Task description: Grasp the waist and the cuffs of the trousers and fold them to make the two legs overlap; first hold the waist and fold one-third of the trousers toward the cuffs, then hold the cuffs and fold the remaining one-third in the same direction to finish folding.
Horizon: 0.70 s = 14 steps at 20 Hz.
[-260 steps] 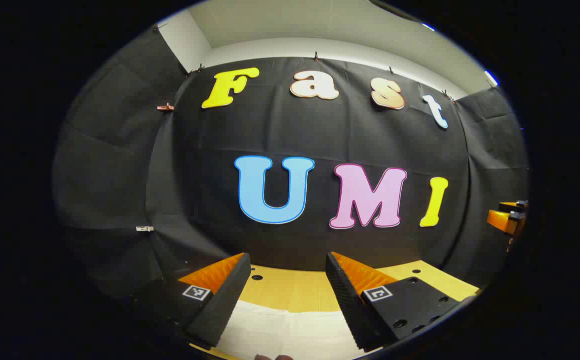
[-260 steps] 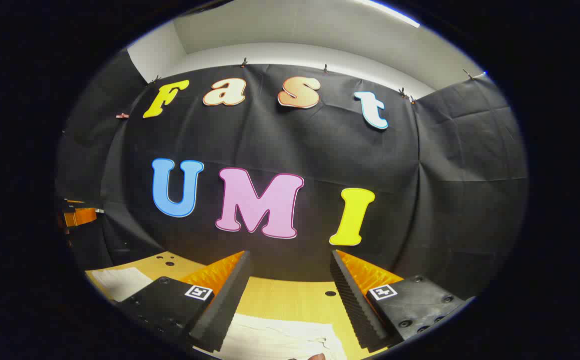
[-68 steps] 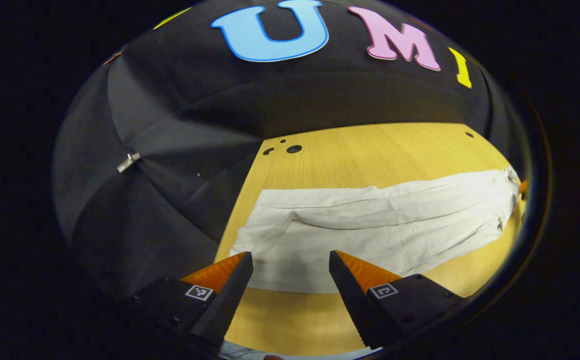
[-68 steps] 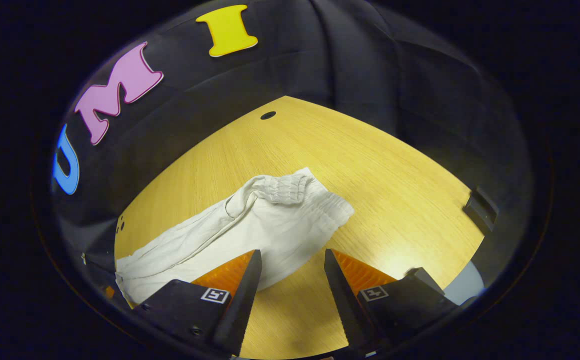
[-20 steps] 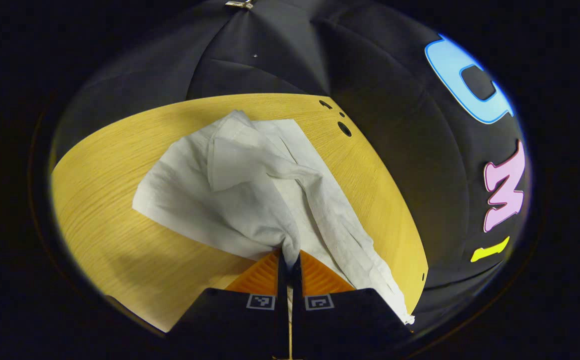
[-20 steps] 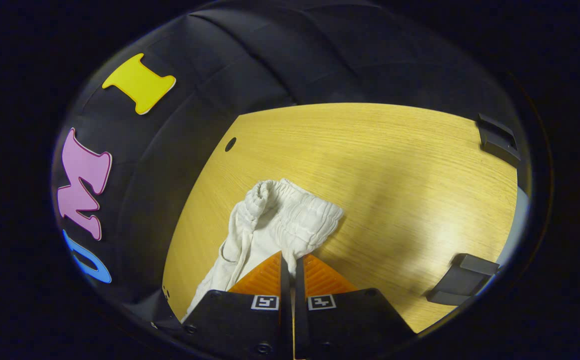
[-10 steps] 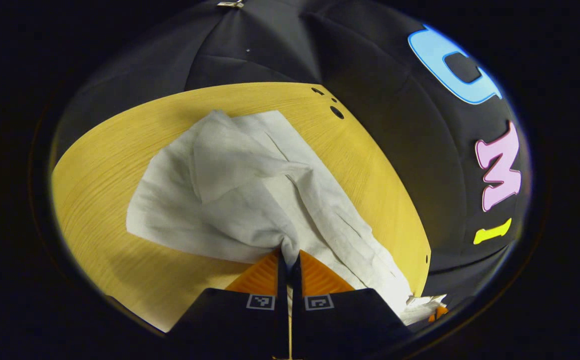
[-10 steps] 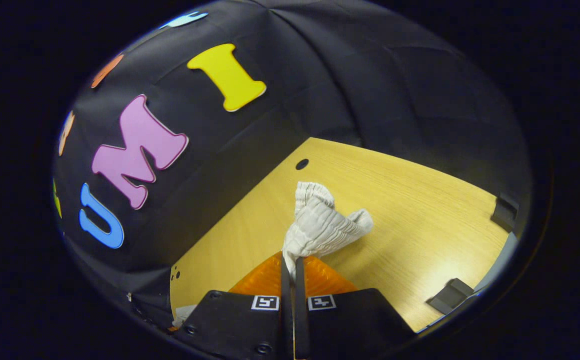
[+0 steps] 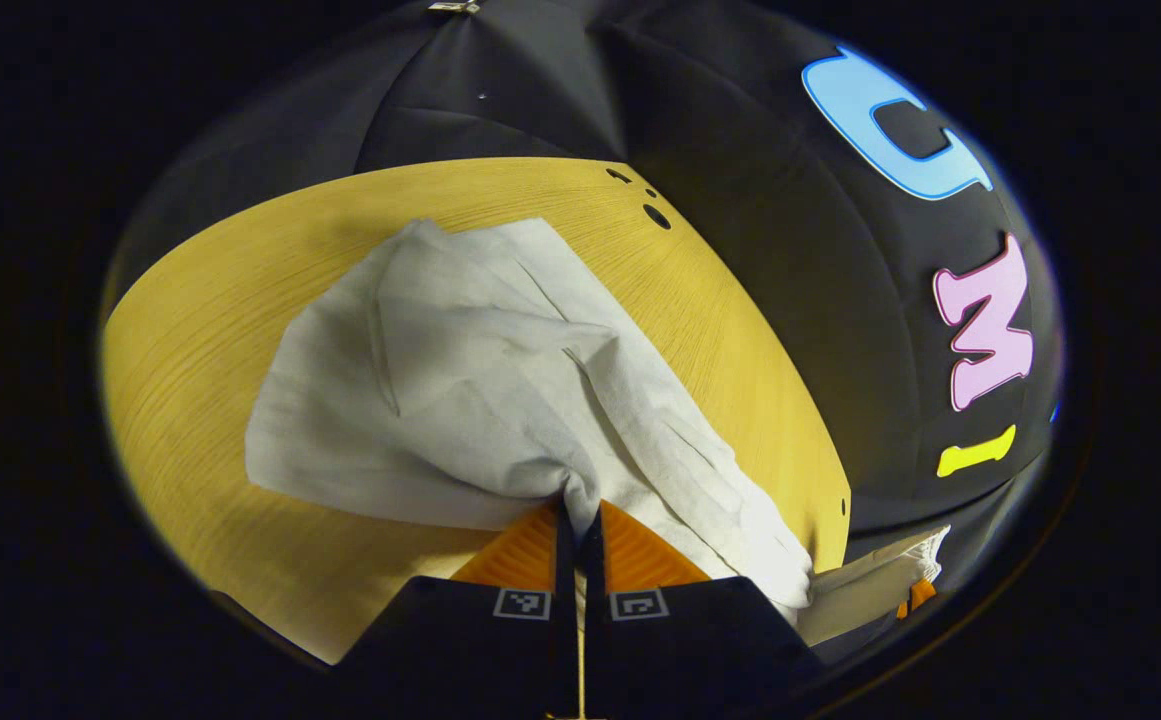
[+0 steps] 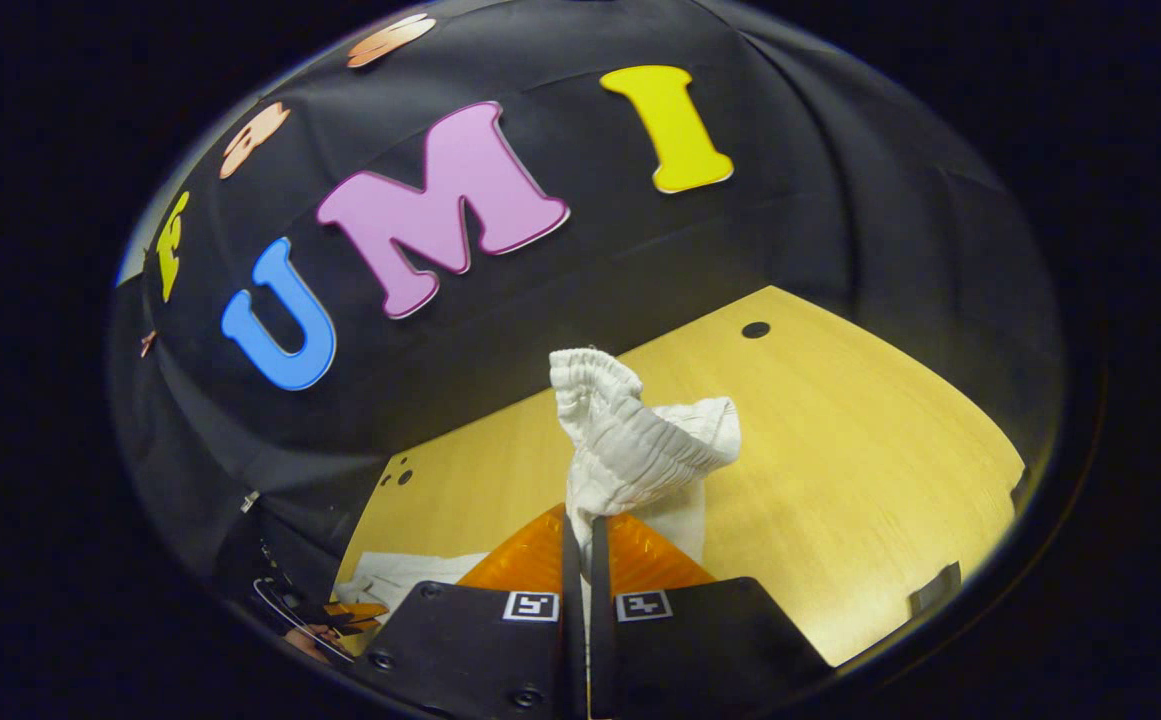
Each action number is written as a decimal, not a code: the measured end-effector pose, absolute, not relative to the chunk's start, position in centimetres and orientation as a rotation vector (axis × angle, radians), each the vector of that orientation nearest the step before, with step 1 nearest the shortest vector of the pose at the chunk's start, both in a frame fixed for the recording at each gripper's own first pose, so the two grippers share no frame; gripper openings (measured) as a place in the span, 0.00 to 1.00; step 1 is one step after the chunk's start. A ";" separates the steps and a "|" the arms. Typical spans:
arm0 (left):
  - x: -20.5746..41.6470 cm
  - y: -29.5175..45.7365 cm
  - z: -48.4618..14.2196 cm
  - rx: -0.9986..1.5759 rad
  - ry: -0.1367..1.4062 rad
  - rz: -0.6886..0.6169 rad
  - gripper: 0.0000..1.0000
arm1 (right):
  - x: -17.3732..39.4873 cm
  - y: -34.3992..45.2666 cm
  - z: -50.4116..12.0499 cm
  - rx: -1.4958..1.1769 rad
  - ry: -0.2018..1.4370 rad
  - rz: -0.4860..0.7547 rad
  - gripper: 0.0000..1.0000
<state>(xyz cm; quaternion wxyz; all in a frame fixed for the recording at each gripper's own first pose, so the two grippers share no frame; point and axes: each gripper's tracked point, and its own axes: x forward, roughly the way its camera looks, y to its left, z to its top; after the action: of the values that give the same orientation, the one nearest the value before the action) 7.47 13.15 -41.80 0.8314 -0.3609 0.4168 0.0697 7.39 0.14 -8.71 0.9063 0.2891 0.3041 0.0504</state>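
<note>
In the left gripper view the left gripper [image 9: 578, 512] is pressed nearly closed, its two ridged fingers pinching a bunched fold of the white trousers [image 9: 480, 370], whose soft, creased cloth spreads ahead of the tips in a broad wrinkled sheet over the wood-grain table [image 9: 190, 330] toward its far edge, where small round holes [image 9: 656, 215] are drilled. In the right gripper view the right gripper [image 10: 578, 525] is likewise clamped almost together on the gathered, ribbed elastic waist [image 10: 630, 430], which rises crumpled just above its tips, lifted off the table.
</note>
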 end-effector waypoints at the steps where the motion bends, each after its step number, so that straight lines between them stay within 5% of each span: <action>1: 7.5 13.3 -41.7 -0.765 0.885 0.142 0.08 | 7.1 1.2 -8.8 0.588 0.640 0.137 0.06; 14: 7.3 13.4 -41.7 -0.822 0.871 0.158 0.08 | 1.0 6.4 -15.4 0.256 0.972 0.385 0.06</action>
<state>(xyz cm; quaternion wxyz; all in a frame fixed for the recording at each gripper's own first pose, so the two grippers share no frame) 7.29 13.35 -41.66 0.8232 -0.3863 0.4094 0.0742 1.00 6.41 -15.38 0.8586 0.1221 0.4629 0.1832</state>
